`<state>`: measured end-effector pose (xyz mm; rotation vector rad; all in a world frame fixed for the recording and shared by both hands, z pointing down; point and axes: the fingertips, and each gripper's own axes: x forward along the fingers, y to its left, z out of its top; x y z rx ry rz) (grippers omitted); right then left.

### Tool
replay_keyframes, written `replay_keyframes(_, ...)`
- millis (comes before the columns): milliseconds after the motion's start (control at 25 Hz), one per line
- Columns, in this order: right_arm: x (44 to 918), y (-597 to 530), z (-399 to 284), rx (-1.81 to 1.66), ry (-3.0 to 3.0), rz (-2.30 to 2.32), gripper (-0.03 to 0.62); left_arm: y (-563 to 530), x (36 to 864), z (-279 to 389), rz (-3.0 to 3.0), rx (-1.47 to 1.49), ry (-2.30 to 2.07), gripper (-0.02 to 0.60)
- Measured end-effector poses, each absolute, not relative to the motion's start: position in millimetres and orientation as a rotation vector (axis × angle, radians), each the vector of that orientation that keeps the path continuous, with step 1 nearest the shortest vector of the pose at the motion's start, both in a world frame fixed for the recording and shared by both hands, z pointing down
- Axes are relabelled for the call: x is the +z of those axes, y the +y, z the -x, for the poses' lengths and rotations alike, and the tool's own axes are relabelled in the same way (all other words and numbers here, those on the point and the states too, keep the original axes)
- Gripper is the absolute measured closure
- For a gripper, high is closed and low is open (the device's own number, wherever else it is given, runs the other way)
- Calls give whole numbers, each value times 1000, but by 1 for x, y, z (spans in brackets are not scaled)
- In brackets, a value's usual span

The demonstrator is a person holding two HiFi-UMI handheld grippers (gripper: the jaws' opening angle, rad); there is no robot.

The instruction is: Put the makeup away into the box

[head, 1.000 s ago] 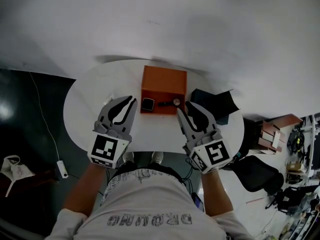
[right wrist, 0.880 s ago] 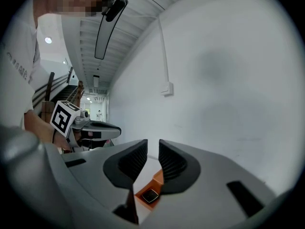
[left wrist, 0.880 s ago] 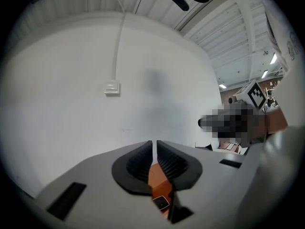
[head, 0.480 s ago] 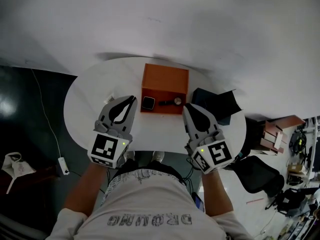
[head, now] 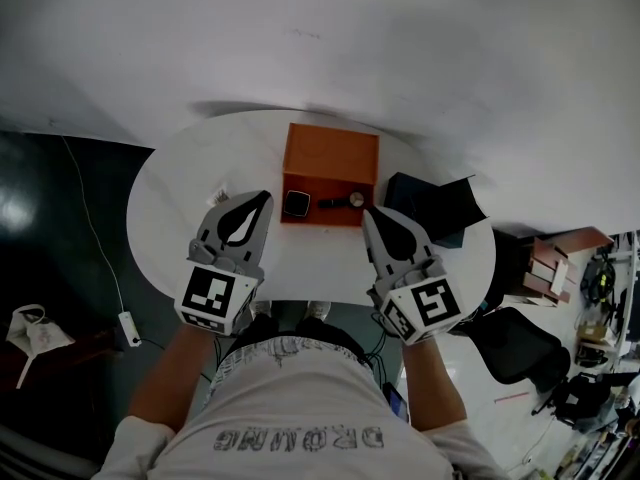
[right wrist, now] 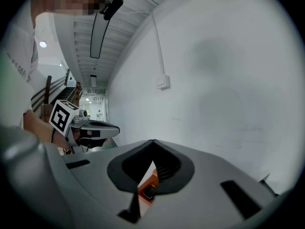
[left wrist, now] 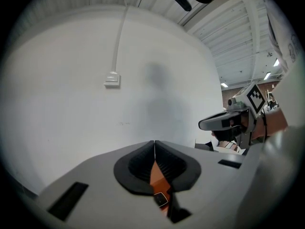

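An orange box (head: 330, 158) stands at the middle of the white oval table (head: 170, 198). On its near part lie a small square compact (head: 295, 205) and a slim dark makeup stick (head: 340, 202). My left gripper (head: 266, 197) hovers just left of the compact. Its jaws have just been closing and are shut, with nothing between them. My right gripper (head: 367, 212) sits just right of the stick, also just closed and shut on nothing. Below the shut left gripper (left wrist: 154, 142) the compact (left wrist: 161, 198) and orange box (left wrist: 157, 175) show. Under the right gripper (right wrist: 153, 141) a strip of orange box (right wrist: 151, 181) shows.
A dark folded bag (head: 432, 208) lies on the table right of the box. A black chair (head: 510, 343) and shelves stand at the right. A cable and power strip (head: 125, 328) lie on the dark floor at the left. A white wall with a socket (left wrist: 112, 79) rises behind the table.
Both grippers' jaws have closed: the right from clearly apart, the left from a narrow gap. Neither hand has shifted, and the makeup lies where it was.
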<state>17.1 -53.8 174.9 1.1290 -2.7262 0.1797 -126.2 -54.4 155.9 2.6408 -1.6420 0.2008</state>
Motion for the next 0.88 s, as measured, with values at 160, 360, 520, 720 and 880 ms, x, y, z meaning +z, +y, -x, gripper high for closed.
replay_keyframes(160,181,-58,-20,205,-2705,-1137,588,-56,159,124,-2638,224,-1632,557)
replay_keyframes(360,187,-61,-20,214,-2702,-1129,587,-59,164,122,-2632,233,-1626,557)
replay_keyframes(520,188,-63,-19,215,-2708,-1122,588,-59,169,122,-2619,244,-1626,557)
replay_keyframes(720,188,-65,-20,215,-2713,-1113,588,-60,172,122,-2606,248,-1631,557)
replay_keyframes(880,189,-66,-21,213,-2713,-1099,588,-61,173,121,-2602,250,-1636,557)
